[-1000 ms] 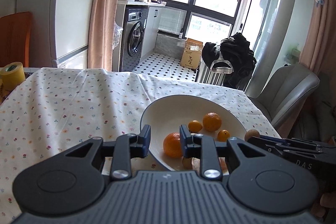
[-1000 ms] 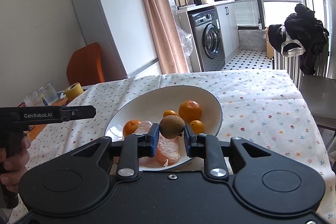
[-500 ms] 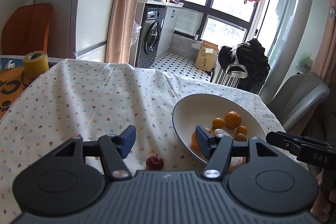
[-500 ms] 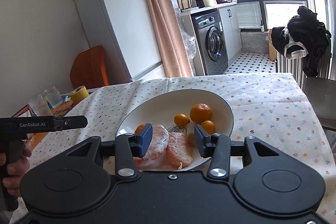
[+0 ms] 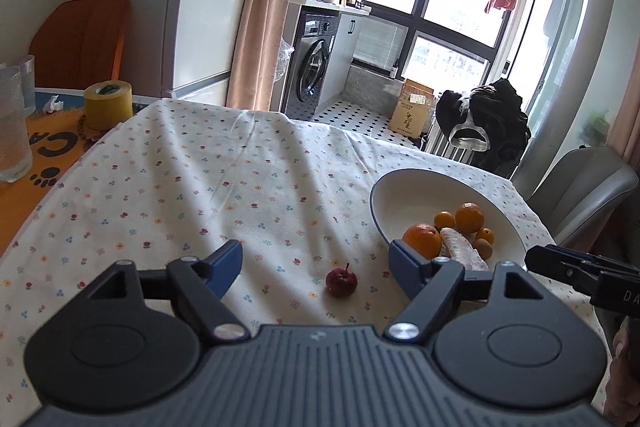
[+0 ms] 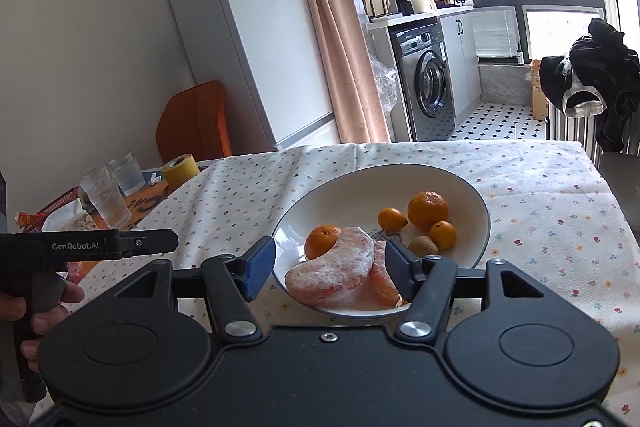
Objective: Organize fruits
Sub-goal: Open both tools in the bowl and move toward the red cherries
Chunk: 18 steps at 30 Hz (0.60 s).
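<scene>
**Both grippers spread wide over the floral tablecloth, fruit in the bowl, one red fruit loose**

At the far left of the left wrist view stand two ribbed glasses [image 5: 14,131] on an orange mat [image 5: 44,155], and just beside them a roll of yellow tape [image 5: 107,105]. From there the floral tablecloth [image 5: 200,179] runs bare across the middle of the table. The left gripper [image 5: 316,263] is released, its blue pads far apart and holding nothing. Between the pads, on the cloth, lies a small red fruit [image 5: 341,281], standing apart from the white bowl [image 5: 400,195] to its right. Nothing lies between that fruit and the gripper.

In the bowl sit a mandarin [image 6: 322,246] at the left, two peeled pomelo segments [image 6: 334,277] along the near rim, then a small kumquat [image 6: 391,219], a larger orange [image 6: 427,211], a kiwi [image 6: 423,245] and another kumquat [image 6: 442,235]. The right gripper [image 6: 329,269] is also released and empty; its pads straddle the bowl's near edge, with the pomelo segments seen between them. At the left edge of the right wrist view a hand [image 6: 38,303] grips the left gripper's handle.
</scene>
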{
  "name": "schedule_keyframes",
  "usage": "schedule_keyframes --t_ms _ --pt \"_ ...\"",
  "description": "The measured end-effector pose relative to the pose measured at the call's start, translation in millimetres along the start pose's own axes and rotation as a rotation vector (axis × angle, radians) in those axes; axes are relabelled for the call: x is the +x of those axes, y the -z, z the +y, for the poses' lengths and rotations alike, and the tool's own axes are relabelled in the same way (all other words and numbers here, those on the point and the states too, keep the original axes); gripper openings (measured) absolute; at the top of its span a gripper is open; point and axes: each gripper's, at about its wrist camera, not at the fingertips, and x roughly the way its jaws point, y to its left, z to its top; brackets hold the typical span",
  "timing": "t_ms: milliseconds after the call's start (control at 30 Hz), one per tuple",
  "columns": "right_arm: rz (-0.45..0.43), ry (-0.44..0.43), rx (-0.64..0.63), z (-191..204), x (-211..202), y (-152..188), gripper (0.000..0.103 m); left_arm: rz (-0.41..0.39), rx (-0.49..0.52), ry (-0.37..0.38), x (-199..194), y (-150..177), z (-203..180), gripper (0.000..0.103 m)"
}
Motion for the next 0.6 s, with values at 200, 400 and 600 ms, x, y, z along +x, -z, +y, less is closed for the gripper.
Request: schedule_keyframes --t_ms 200,400,600 --pt "-0.012 -0.010 -0.012 12 -5 3 0.079 -0.003 0.002 -0.021 -12 8 7 0.091" --pt "-0.023 -0.050 -0.049 24 -10 7 0.094 -0.019 0.008 -0.062 -24 18 8 0.100" --pt "-0.002 -0.074 -0.082 36 -7 11 0.096 0.004 -0.019 -0.046 -27 30 16 0.103"
